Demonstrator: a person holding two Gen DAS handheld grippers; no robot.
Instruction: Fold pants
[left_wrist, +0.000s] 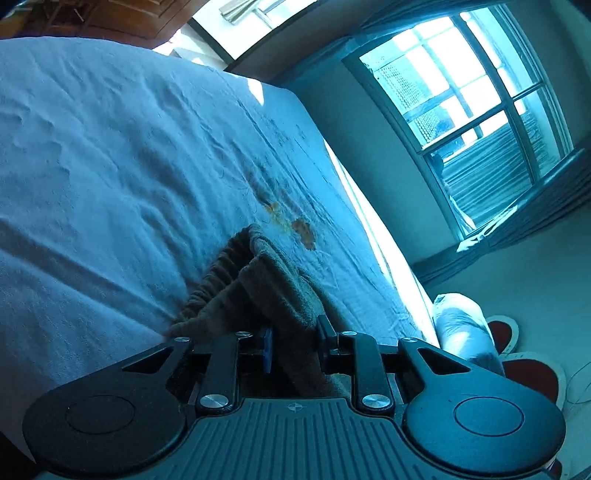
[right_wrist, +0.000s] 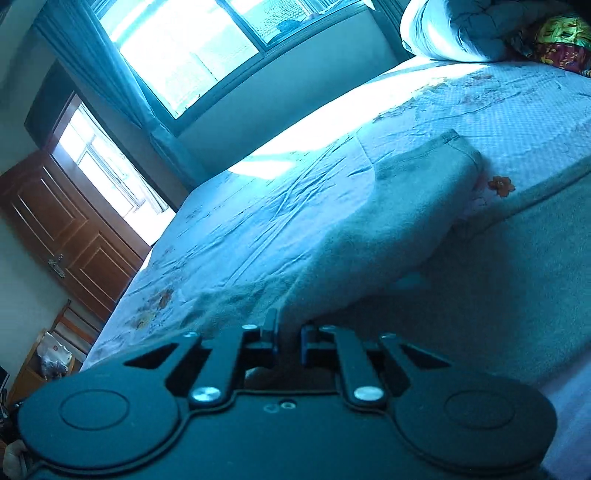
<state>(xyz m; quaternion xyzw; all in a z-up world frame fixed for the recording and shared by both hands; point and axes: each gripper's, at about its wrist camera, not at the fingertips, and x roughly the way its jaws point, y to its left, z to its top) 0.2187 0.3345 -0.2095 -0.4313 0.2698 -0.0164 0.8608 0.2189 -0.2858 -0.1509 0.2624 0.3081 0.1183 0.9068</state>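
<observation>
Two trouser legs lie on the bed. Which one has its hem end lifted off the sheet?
The left-hand leg in the right wrist view: its hem stands above the sheet. The other leg, on its right, lies flat.

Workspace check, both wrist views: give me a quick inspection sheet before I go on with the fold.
Surface: bed under a wrinkled pale sheet with a floral print.
Job's things: brown pants, waistband bunched in the left wrist view; one leg lies out across the sheet in the right wrist view.
Clutter: pillow and a colourful item at the far end of the bed.
Grippers: left gripper shut on pants fabric; right gripper shut on pants fabric.
Cables: nothing seen.
Surroundings: window with curtains, wooden door, white bundle on the floor.
</observation>
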